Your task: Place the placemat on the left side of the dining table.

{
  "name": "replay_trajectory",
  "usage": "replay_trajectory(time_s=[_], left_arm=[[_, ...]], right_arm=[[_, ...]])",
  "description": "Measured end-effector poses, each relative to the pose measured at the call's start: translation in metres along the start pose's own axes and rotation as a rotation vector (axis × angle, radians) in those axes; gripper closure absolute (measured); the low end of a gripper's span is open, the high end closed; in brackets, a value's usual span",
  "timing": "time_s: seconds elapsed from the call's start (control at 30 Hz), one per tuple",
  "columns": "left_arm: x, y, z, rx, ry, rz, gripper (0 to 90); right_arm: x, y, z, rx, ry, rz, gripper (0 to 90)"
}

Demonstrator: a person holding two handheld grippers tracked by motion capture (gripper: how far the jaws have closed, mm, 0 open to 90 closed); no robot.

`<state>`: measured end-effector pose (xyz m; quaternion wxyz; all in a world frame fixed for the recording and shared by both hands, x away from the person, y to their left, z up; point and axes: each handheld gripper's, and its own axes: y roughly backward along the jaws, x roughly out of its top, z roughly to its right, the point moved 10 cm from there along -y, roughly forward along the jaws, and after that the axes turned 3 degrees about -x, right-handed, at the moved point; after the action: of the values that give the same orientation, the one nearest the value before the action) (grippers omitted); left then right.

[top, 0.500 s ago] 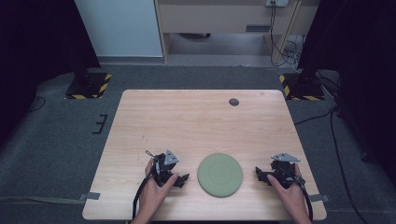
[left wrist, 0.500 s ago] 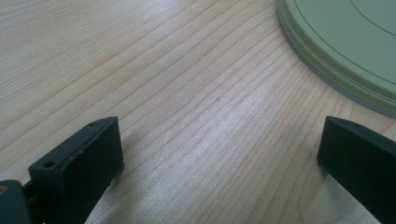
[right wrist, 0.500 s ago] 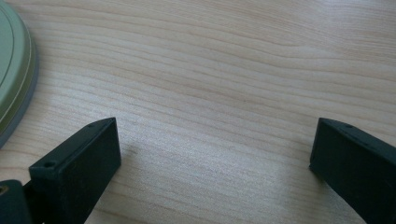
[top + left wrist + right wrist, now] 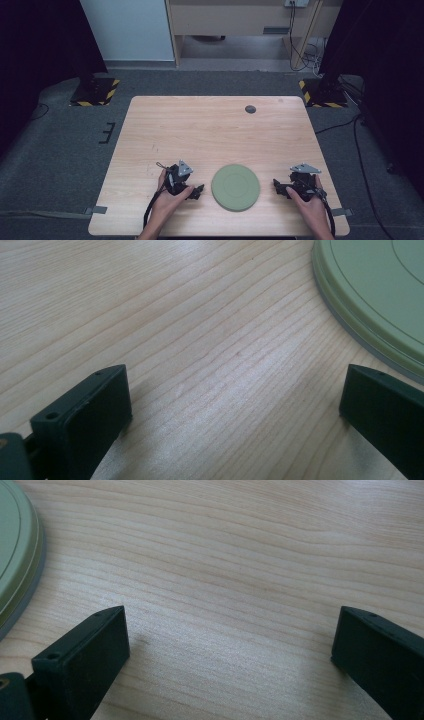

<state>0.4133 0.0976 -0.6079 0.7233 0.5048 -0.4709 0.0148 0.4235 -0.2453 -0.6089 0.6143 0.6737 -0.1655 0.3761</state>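
Light wooden table [image 4: 200, 135], green round plate [image 4: 235, 187], small dark disc [image 4: 250, 109]

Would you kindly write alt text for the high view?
A green plate lies near a wooden table's front edge, between two hand-held tools, left tool and right tool, both resting beside it. A small dark disc sits at the far side.

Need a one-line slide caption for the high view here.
Two open hand-held grippers, left and right, rest on a wooden table either side of a green plate.

The green plate [image 4: 380, 295] is cut off by both tool views' edges.
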Motion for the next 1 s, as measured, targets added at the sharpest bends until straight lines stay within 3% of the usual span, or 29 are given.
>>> replay_trajectory(time_s=[0.2,0.33,0.43,0.7,1.0], left_arm=[[0.002,0.008,0.003,-0.019,-0.007,0.021,4.6],[0.003,0.014,0.009,-0.018,-0.030,0.051,4.4],[0.005,0.017,0.016,-0.043,-0.037,0.074,4.4],[0.009,0.009,0.038,-0.082,-0.093,0.064,3.3],[0.010,0.002,0.047,-0.084,-0.095,0.059,3.0]], right_arm=[[0.001,0.005,-0.001,0.004,0.019,0.012,4.4],[0.003,0.011,-0.011,0.036,0.047,0.036,4.2],[0.004,0.014,-0.019,0.053,0.063,0.043,4.2],[0.006,0.016,-0.040,0.095,0.107,0.055,4.0],[0.006,0.018,-0.050,0.122,0.121,0.061,4.0]])
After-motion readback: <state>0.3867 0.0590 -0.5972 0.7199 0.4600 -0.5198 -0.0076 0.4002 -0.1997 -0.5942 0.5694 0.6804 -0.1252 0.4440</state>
